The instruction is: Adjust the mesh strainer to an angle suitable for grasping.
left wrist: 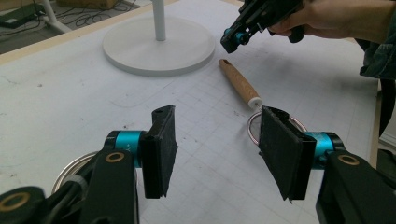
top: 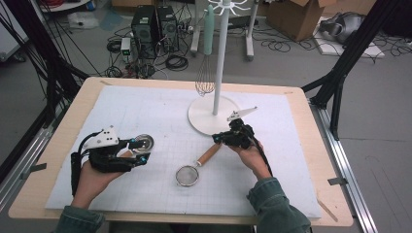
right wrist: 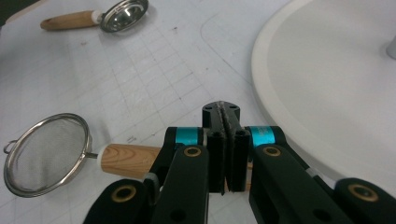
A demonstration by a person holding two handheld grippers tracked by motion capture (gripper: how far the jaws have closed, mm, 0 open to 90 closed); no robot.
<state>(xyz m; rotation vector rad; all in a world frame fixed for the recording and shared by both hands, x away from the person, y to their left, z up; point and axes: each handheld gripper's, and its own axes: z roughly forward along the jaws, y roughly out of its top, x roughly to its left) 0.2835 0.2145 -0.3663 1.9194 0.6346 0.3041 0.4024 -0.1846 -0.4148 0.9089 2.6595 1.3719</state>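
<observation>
A small mesh strainer (top: 187,175) with a wooden handle (top: 209,154) lies on the white mat, in front of the person. My right gripper (top: 216,139) hovers over the far end of that handle. In the right gripper view its pads meet at the tip (right wrist: 223,110), and the handle (right wrist: 124,159) passes underneath with the mesh bowl (right wrist: 45,154) to the left. My left gripper (top: 138,151) rests at the left, open, beside a small metal scoop (top: 144,142). Nothing sits between its jaws (left wrist: 215,154). The strainer's handle (left wrist: 238,84) shows beyond them.
A white stand (top: 214,114) with a round base rises at the back centre, and a whisk (top: 205,81) with a teal handle hangs from it. The scoop with its wooden handle (right wrist: 70,20) lies far off in the right gripper view. Table edges frame the mat.
</observation>
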